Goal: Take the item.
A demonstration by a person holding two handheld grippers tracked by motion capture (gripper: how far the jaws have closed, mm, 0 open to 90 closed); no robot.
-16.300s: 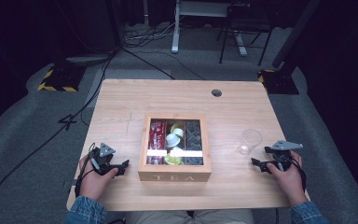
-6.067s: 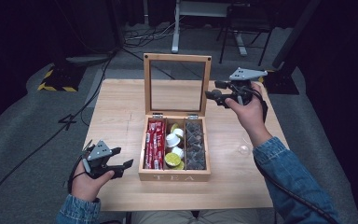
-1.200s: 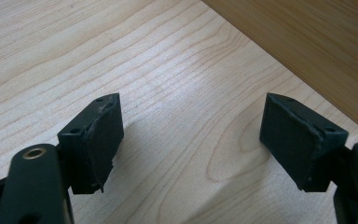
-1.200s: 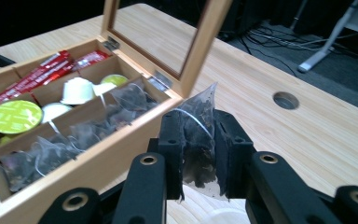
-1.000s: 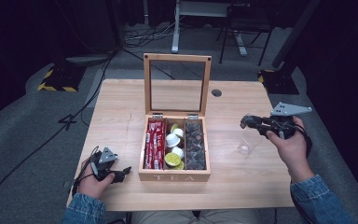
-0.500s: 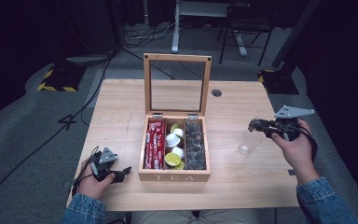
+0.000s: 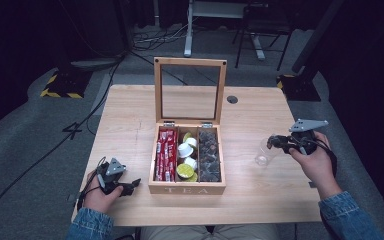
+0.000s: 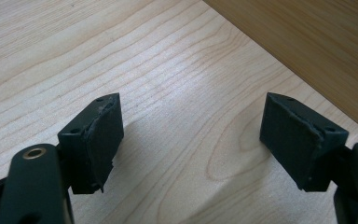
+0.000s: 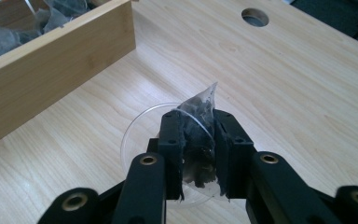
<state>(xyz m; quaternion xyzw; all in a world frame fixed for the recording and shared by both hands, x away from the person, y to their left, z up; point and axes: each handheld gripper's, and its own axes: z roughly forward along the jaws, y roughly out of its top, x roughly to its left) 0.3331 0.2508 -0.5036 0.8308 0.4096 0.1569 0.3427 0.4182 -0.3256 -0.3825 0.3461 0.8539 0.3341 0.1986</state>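
The right tool is clamped on a tea bag, holding it just above the rim of a clear cup that stands on the tabletop, to the right of the open wooden tea box. In the high view the right tool sits over the cup. The left tool rests low over the tabletop beside the box's left wall, its jaws apart with nothing between them.

Translucent tea bag pinched above clear cup
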